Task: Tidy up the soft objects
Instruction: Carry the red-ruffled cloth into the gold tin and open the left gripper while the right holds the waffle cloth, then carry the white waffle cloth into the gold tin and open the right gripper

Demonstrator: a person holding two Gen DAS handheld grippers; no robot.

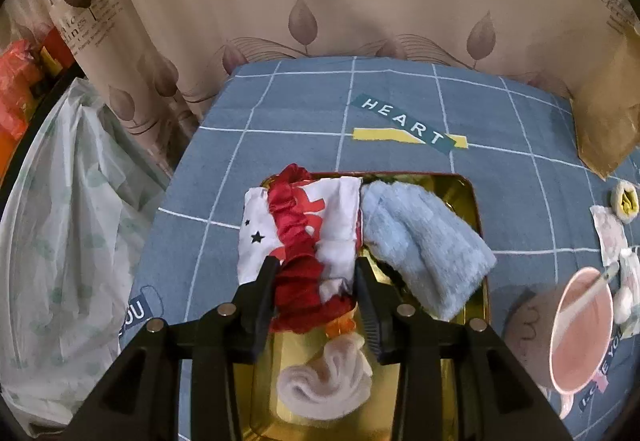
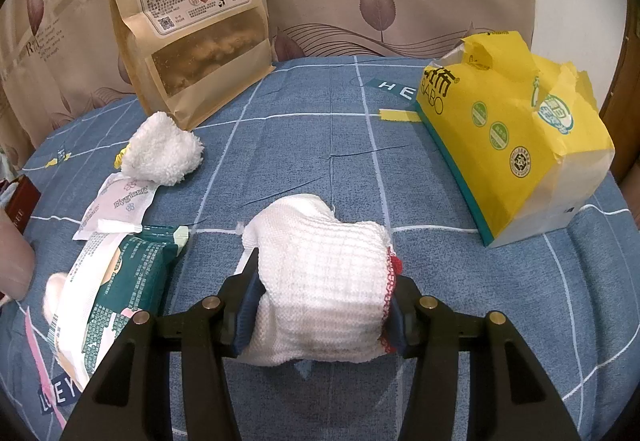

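Observation:
In the left wrist view a gold metal tin [image 1: 472, 197] lies on the blue checked cloth. It holds a white cloth with red print [image 1: 336, 217], a light blue fluffy towel [image 1: 424, 241], a pinkish sock [image 1: 320, 381] and a red satin scrunchie [image 1: 298, 281]. My left gripper [image 1: 316, 269] is over the tin, its jaws closed around the scrunchie. In the right wrist view my right gripper [image 2: 324, 281] is shut on a folded white waffle cloth with red trim [image 2: 320, 265], held above the table. A white fluffy sock [image 2: 164, 153] lies at the left.
A brown snack bag [image 2: 188, 21] stands at the back left, a yellow tissue pack [image 2: 516, 145] at the right. A green wipes packet [image 2: 120, 281] and a white sachet [image 2: 116, 205] lie at the left. A pink cup [image 1: 580, 329] stands right of the tin.

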